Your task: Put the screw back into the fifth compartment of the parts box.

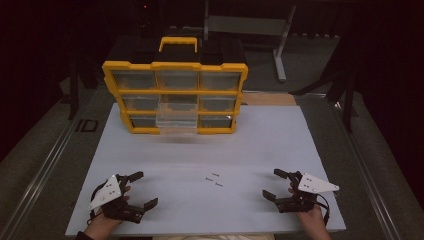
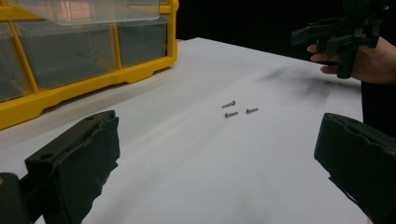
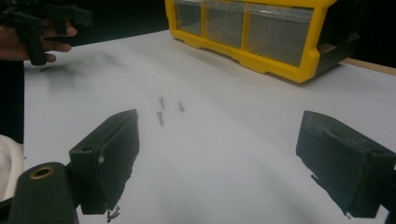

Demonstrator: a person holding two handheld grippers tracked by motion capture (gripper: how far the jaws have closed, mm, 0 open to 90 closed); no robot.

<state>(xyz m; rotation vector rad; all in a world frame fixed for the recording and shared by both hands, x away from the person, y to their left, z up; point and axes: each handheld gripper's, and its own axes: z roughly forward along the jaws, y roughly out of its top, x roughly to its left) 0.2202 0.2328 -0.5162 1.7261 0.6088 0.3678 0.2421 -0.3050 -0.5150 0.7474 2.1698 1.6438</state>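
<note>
Three small grey screws (image 1: pixel 213 178) lie close together on the white table top (image 1: pixel 200 150), midway between the two hands; they appear as screws (image 2: pixel 238 109) in the left gripper view and screws (image 3: pixel 166 109) in the right gripper view. My left gripper (image 1: pixel 142 189) rests near the front left edge, open, with nothing between its jaws. At the front right, my right gripper (image 1: pixel 272 184) is open and empty too. A yellow drawer organiser (image 1: pixel 175 95) stands at the back, one clear drawer (image 1: pixel 176 121) in its bottom middle pulled out.
The organiser's black handle (image 1: pixel 178 44) and a grey stand (image 1: pixel 280 45) sit behind the table in the dark. Metal rails (image 1: pixel 45 165) run along both sides of the table top.
</note>
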